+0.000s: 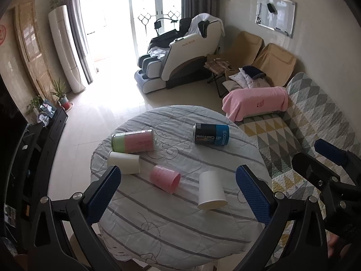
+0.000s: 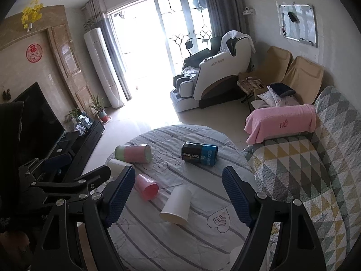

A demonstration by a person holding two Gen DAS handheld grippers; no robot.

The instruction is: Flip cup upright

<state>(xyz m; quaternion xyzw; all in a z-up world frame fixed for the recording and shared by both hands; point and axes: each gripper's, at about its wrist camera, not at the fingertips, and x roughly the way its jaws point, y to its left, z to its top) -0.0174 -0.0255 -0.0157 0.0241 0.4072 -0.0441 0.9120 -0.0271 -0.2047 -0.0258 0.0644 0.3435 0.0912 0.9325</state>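
Several cups and cans lie on their sides on a round table (image 1: 176,225) under a striped grey cloth. A white paper cup (image 1: 211,190) lies nearest, also in the right wrist view (image 2: 177,205). A pink cup (image 1: 165,179) (image 2: 147,186) lies left of it. A second white cup (image 1: 124,162) (image 2: 118,166) lies at the left edge. My left gripper (image 1: 178,194) is open and empty above the near cups. My right gripper (image 2: 178,199) is open and empty above the white cup; it also shows in the left wrist view (image 1: 325,158).
A pink and green canister (image 1: 133,144) (image 2: 133,153) and a black and blue can (image 1: 211,134) (image 2: 199,154) lie farther back. A quilted sofa (image 1: 304,135) with a pink blanket (image 1: 255,102) stands right of the table. A TV stand (image 2: 74,144) is at left.
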